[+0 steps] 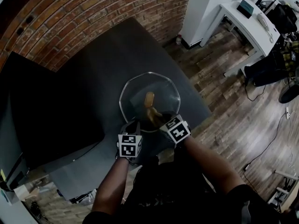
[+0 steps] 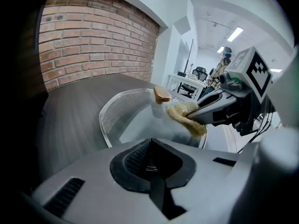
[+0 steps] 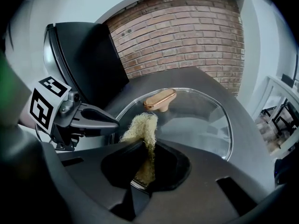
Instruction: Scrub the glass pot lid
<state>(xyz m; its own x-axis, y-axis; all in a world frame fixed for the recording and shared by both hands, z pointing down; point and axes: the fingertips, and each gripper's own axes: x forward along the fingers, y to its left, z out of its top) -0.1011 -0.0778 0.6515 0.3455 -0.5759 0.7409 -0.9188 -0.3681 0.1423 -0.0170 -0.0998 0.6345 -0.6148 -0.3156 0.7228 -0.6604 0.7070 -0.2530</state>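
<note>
Two hand-held grippers meet over a glass pot lid [image 1: 135, 90] that lies flat on a dark table [image 1: 93, 78], in the middle of the head view. A brick wall [image 1: 93, 13] fills the upper left of that frame, and wood flooring runs down the right side.

The lid is clear, with a thin metal rim and a tan oblong handle [image 1: 149, 98] at its centre.

The left gripper [image 2: 150, 155] sits at the lid's lower left edge. Its jaws are pressed together, and a thin bright line between the pads looks like the lid's near rim, so it appears to be pinching the lid to steady it.

The right gripper [image 3: 147, 160] comes in from the lower right of the head view. Its jaws are clamped on a yellowish fibrous scouring pad [image 3: 142, 127]. The free end of the pad sticks out past the jaws and rests on the glass just beside the handle, on the side nearer the person.

As for progress, the scrubbing looks to be under way rather than finished. The pad is on the central part of the lid, close to the handle. No suds or water can be made out. The glass looks slightly hazy in the left gripper view, but the pictures do not show which areas have been cleaned. The far half of the lid and the band along its rim would seem to remain.
</note>
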